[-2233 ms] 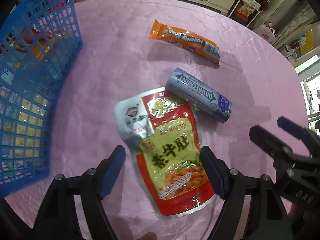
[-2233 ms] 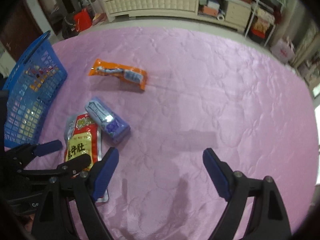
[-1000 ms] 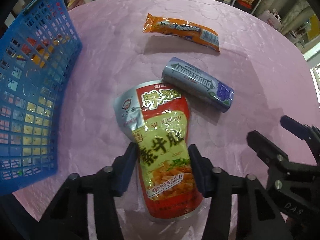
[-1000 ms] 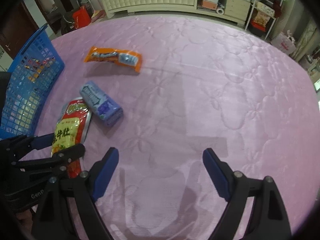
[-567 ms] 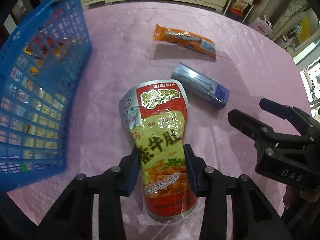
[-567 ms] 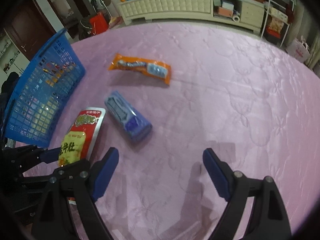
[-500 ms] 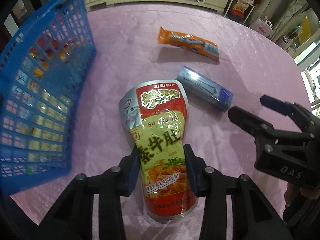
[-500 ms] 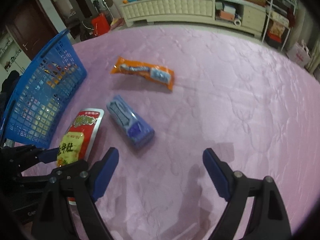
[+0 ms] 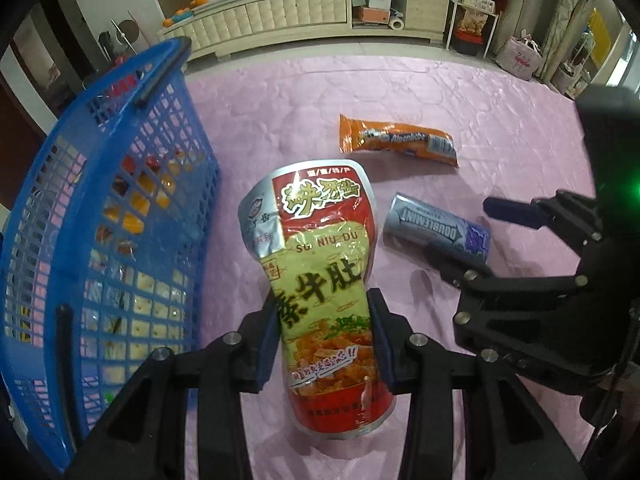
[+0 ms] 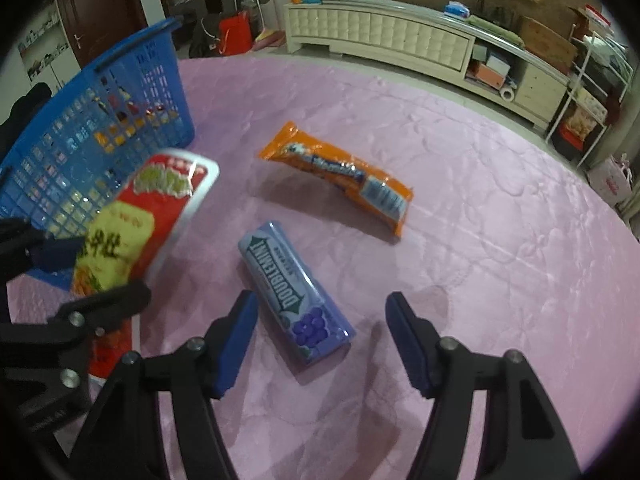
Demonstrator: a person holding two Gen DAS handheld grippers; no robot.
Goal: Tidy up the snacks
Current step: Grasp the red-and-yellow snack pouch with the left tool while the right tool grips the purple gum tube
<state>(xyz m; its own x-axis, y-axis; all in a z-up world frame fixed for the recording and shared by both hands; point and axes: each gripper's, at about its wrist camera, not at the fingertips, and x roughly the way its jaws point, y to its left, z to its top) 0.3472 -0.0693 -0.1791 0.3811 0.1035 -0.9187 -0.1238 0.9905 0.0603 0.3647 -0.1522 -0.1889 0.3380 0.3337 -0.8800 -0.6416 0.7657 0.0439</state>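
My left gripper [image 9: 322,336] is shut on a red and yellow snack pouch [image 9: 320,264] and holds it lifted above the pink table, next to the blue basket [image 9: 100,220]. The pouch also shows in the right wrist view [image 10: 132,236]. My right gripper [image 10: 320,340] is open, its fingers on either side of the near end of a purple Doublemint gum pack [image 10: 294,296], just above it. The gum pack [image 9: 436,228] and an orange snack bar [image 9: 396,144] lie on the table. The orange bar [image 10: 340,172] lies beyond the gum.
The blue basket [image 10: 96,128] stands at the left and holds several small packets. The pink quilted tablecloth [image 10: 500,240] stretches to the right. A white cabinet [image 10: 380,36] and shelves stand beyond the table's far edge.
My left gripper closed on the pouch and lifted it off the table toward the basket. My right gripper moved left and lower, over the gum pack.
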